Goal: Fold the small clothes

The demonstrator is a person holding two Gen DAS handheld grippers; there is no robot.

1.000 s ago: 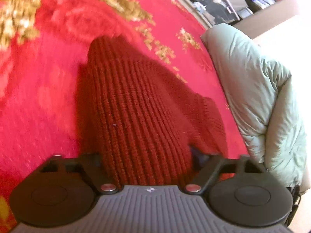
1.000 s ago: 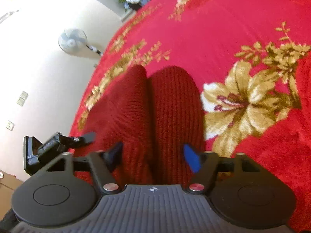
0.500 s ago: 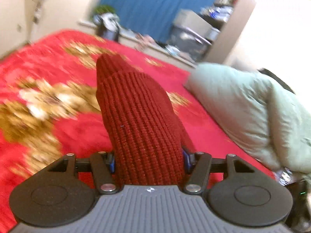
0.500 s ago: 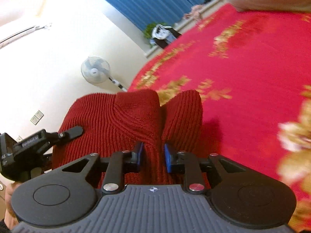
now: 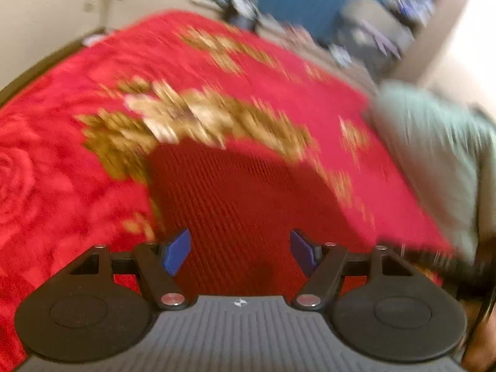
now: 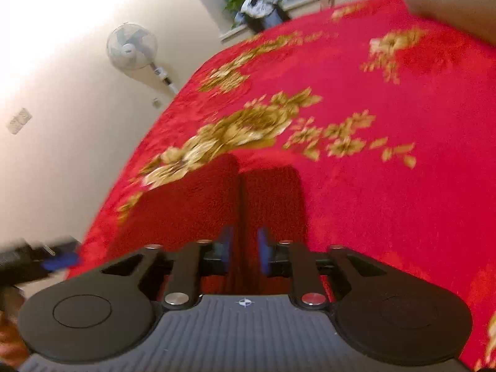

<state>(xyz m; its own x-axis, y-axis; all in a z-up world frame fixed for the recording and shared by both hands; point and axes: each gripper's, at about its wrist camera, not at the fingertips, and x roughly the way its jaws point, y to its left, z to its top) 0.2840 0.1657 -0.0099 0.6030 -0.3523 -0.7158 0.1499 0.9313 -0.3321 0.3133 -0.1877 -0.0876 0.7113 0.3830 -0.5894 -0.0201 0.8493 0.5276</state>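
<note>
My left wrist feed is heavily motion-smeared: the gold flowers on the red blanket (image 5: pixel 77 186) streak and the far shelves dissolve. My right feed is sharper, with warm glare washing the wall (image 6: pixel 62 99); both bow at the edges.

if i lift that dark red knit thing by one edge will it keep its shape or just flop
The red knit garment will probably flop: it lies soft and already doubled on the red floral blanket. The chunky ribbing suggests some weight, so it would likely sag. The rough knit should not slip from the pads. The right gripper is opening around a fold.
</note>
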